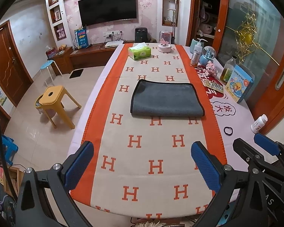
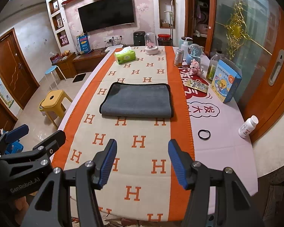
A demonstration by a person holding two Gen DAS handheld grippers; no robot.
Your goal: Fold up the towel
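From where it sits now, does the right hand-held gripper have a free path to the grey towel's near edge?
Probably yes. The right hand-held gripper is open and empty, and only bare H-patterned runner lies between it and the grey towel. The hair tie sits off to the side.

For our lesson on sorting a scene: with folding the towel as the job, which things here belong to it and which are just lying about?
Job:
towel
left gripper, open
right gripper, open

Lying about:
tissue box
hair tie
pill bottle
blue carton
snow globe
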